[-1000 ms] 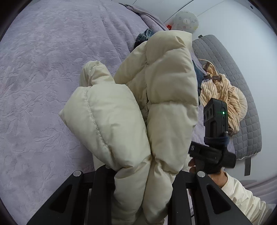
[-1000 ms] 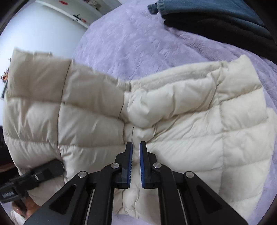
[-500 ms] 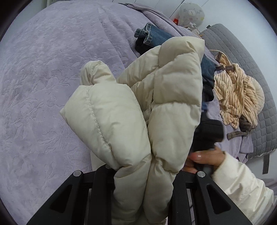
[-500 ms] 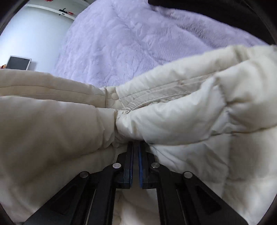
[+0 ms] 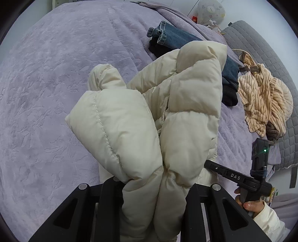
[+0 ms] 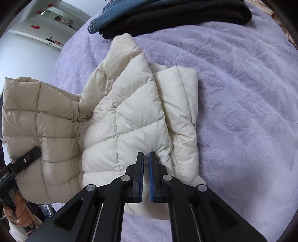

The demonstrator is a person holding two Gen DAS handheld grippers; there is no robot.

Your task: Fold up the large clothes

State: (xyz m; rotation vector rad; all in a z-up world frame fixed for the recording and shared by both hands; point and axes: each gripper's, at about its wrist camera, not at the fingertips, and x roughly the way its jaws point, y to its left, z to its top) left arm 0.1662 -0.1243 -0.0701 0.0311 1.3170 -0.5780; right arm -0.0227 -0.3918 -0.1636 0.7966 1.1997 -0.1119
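Left gripper [image 5: 158,186] clenches the jacket [image 6: 134,115]; right gripper [image 6: 146,160] seems released. Lay the bunch flat onto the bed [image 6: 242,111].

The puffer jacket [image 6: 137,119] lies on the bed [image 6: 242,93], one part raised at its left in the left gripper [image 5: 163,178]. Beyond it, jeans [image 5: 178,37] rest on a dark garment [image 6: 186,14], and a striped garment [image 5: 264,96] lies to their right on a quilted mat [image 5: 275,55].

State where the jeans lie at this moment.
In the left wrist view the jeans lie at the far side of the bed, on a black garment, beyond the jacket, left of the striped top.
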